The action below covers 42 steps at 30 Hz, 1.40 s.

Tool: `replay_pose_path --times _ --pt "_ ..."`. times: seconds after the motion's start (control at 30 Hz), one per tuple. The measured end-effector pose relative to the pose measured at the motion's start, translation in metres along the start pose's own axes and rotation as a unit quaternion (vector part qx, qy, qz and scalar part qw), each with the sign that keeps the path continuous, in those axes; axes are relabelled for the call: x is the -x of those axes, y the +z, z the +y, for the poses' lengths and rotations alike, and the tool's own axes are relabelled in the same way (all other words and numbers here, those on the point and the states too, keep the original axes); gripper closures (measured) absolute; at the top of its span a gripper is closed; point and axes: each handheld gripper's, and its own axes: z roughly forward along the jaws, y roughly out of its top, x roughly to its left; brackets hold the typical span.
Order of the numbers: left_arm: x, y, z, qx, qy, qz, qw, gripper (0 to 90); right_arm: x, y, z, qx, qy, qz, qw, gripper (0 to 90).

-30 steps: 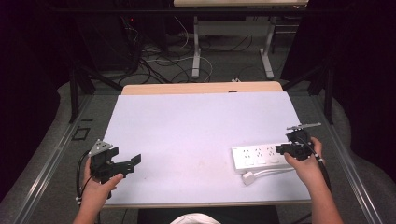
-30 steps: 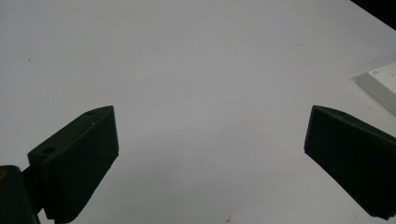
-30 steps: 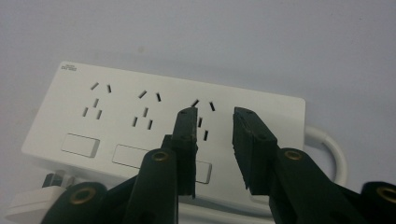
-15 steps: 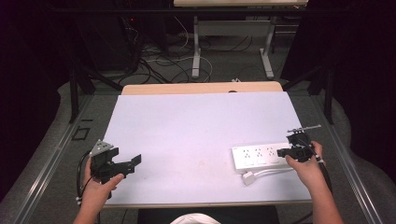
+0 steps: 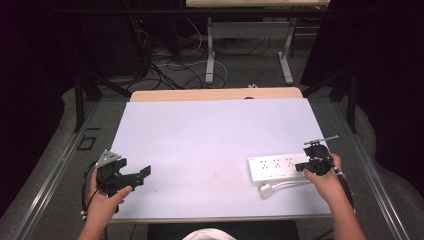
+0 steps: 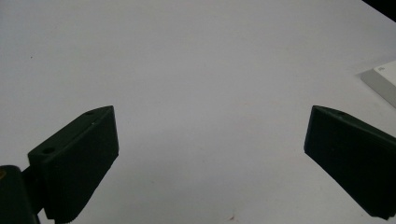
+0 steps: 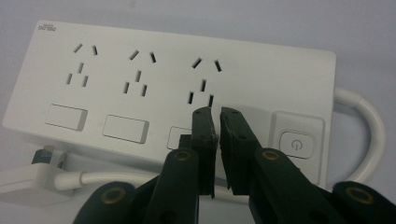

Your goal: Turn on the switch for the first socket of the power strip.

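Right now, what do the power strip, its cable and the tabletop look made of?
Power strip: white moulded plastic by the look, smooth satin face with soft-edged buttons. Cable: likely white rubbery or PVC sheath, bent in a smooth curve. Tabletop: matte pale sheet or laminate, without glare; its far edge looks like light wood.

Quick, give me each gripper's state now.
Left gripper: open, holding nothing, over the bare table.
Right gripper: jaws just closed, nothing between them, above the power strip.

A lab or workshop; white-topped table, tangled floor cables, dark curtains around.
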Motion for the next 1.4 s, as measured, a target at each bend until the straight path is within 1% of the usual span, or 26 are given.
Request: replay_pose_path --times 0.03,0.1,0.13,0.27,0.33,0.5,0.57,0.9,0.93,1.2,1.23,1.3,1.33,1.4 --pt "-0.0003 -0.0003 0.0 0.0 0.0 0.0 1.0 3.2 -0.0011 0.0008 0.0002 -0.002 0.006 -0.001 1.0 85.2" --pt "-0.0008 -0.001 0.0003 -0.001 0.001 0.0 1.0 3.2 -0.001 0.0017 -0.0001 -0.005 0.003 -0.002 1.0 85.6" --pt "-0.0011 -0.0012 0.0003 -0.001 0.001 0.0 1.0 3.2 0.0006 0.0021 -0.0006 -0.004 -0.005 0.0 1.0 85.8" --pt "-0.0015 -0.0013 0.0003 -0.001 0.0 0.002 1.0 3.2 0.0014 0.0036 -0.0011 -0.008 -0.002 0.004 1.0 86.8" --pt "-0.0015 -0.0012 0.0004 -0.002 0.001 0.001 1.0 3.2 0.0014 0.0043 -0.0013 -0.009 -0.001 0.001 1.0 87.3" --pt "-0.0013 -0.0008 0.0003 -0.003 0.001 0.001 1.0 3.2 0.0011 0.0045 -0.0015 -0.012 -0.003 0.006 0.9999 88.7" --pt "-0.0012 -0.0006 0.0002 -0.003 0.001 0.001 1.0 3.2 0.0009 0.0047 -0.0014 -0.012 0.0 0.006 0.9999 89.1" --pt "-0.0011 -0.0004 0.0 -0.001 0.001 0.002 1.0 3.2 0.0014 0.0038 -0.0017 -0.012 -0.005 0.001 0.9999 90.0" --pt "-0.001 -0.0003 0.0 -0.002 0.001 0.002 1.0 3.2 0.0014 0.0044 -0.0018 -0.011 -0.003 0.004 0.9999 90.0" --pt "-0.001 0.0002 -0.0003 0.0 0.001 0.003 1.0 3.2 0.0016 0.0045 -0.0019 -0.011 -0.003 0.005 0.9999 90.0" --pt "-0.001 0.0004 -0.0003 0.001 0.001 0.003 1.0 3.2 0.0015 0.0045 -0.002 -0.011 -0.003 0.005 0.9999 90.0" --pt "-0.0008 0.0006 -0.0005 0.002 0.001 0.003 1.0 3.2 0.0 0.0042 -0.0022 -0.011 0.005 0.003 0.9999 90.0" --pt "-0.0008 0.0 -0.0002 -0.002 0.002 0.002 1.0 3.2 0.0005 0.0044 -0.0022 -0.011 0.003 0.004 0.9999 90.0" --pt "-0.0008 0.0001 -0.0002 -0.003 0.002 0.002 1.0 3.2 0.0005 0.0044 -0.0022 -0.011 0.003 0.004 0.9999 90.0"
